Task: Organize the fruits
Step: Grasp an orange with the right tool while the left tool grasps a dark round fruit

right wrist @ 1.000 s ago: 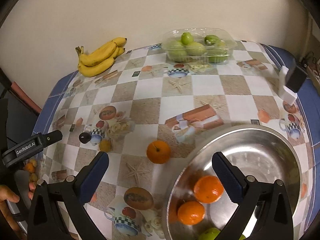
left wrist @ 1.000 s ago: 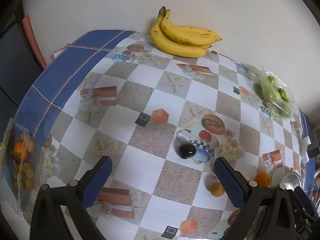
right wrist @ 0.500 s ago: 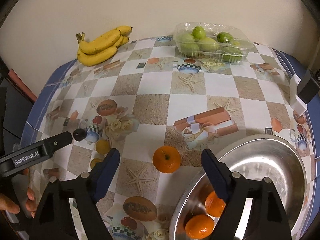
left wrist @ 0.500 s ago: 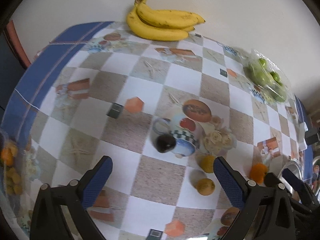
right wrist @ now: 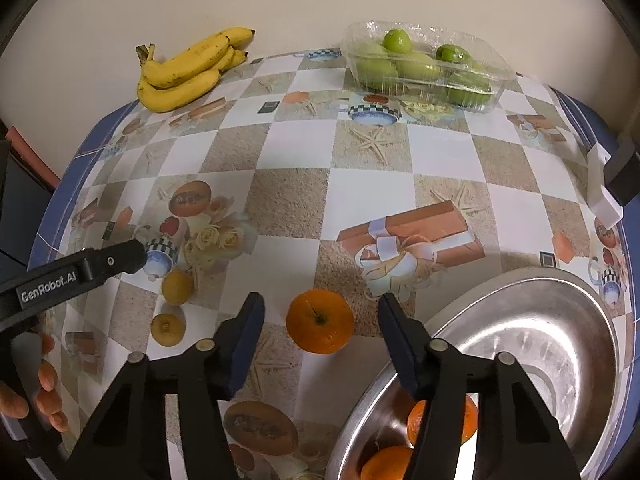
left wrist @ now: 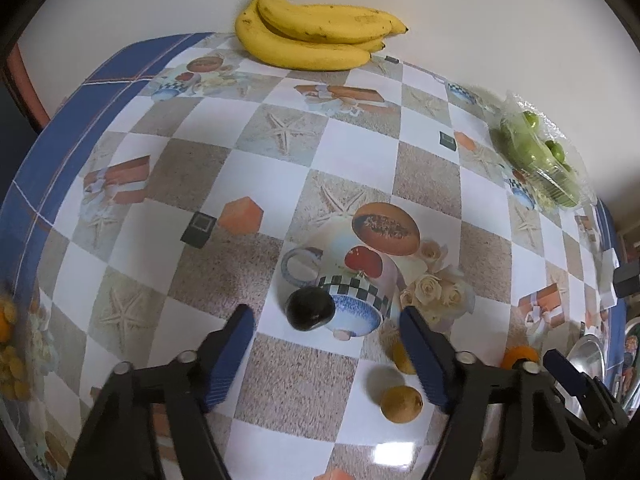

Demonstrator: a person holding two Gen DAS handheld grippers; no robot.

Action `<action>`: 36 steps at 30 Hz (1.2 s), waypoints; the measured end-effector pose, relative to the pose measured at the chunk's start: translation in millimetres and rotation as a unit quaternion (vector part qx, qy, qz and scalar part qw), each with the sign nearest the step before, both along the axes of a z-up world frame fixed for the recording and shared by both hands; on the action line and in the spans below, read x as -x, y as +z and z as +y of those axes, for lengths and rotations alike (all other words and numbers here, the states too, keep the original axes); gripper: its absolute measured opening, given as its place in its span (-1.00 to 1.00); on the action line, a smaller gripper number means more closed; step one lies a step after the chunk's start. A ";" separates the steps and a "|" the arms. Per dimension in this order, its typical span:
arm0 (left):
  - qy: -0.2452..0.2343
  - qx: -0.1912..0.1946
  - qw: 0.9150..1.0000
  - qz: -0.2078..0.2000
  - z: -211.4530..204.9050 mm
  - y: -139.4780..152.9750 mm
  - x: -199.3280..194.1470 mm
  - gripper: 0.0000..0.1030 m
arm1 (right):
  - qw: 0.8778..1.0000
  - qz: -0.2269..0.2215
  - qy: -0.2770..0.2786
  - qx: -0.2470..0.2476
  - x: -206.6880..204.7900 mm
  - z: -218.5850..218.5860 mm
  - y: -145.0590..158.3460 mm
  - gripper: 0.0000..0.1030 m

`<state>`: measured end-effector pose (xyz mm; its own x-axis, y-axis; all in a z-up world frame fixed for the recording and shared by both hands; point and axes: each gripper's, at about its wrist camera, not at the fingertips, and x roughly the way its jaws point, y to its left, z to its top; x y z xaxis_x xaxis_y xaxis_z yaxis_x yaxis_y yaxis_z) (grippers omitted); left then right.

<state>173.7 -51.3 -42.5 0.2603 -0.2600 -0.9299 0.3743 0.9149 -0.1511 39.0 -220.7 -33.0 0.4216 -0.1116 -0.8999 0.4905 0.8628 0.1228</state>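
Observation:
A small dark plum (left wrist: 310, 309) lies on the patterned tablecloth, just ahead of my open, empty left gripper (left wrist: 326, 340). Two small yellow fruits (left wrist: 401, 398) (left wrist: 402, 356) lie to its right; they also show in the right wrist view (right wrist: 168, 324) (right wrist: 177, 287). A loose orange (right wrist: 319, 321) sits between the fingers of my open, empty right gripper (right wrist: 320, 330), untouched. A steel bowl (right wrist: 560, 344) at the right holds oranges (right wrist: 386, 462). Bananas (right wrist: 188, 70) and a clear tray of green fruit (right wrist: 424, 66) stand at the back.
A wall runs behind the table. The left gripper's arm (right wrist: 68, 274) reaches in from the left in the right wrist view. A white and black adapter (right wrist: 610, 184) lies at the right table edge. A packet of small orange fruit (left wrist: 8, 344) sits at the left edge.
Both grippers moved forward and lower. The left one closed in on the dark plum; the right one shifted left from the bowl until its fingers flank the loose orange.

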 end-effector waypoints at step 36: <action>0.018 0.032 0.999 0.004 6.2 -2.4 -6.5 -0.41 | 1.000 0.008 -0.007 -0.016 -0.9 -1.1 -4.1 -0.26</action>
<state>180.2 -45.1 -44.8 0.2637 -0.3088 -0.9139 0.3395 0.9165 -0.2117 39.9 -221.8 -37.1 0.4064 -0.0876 -0.9095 0.5043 0.8515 0.1433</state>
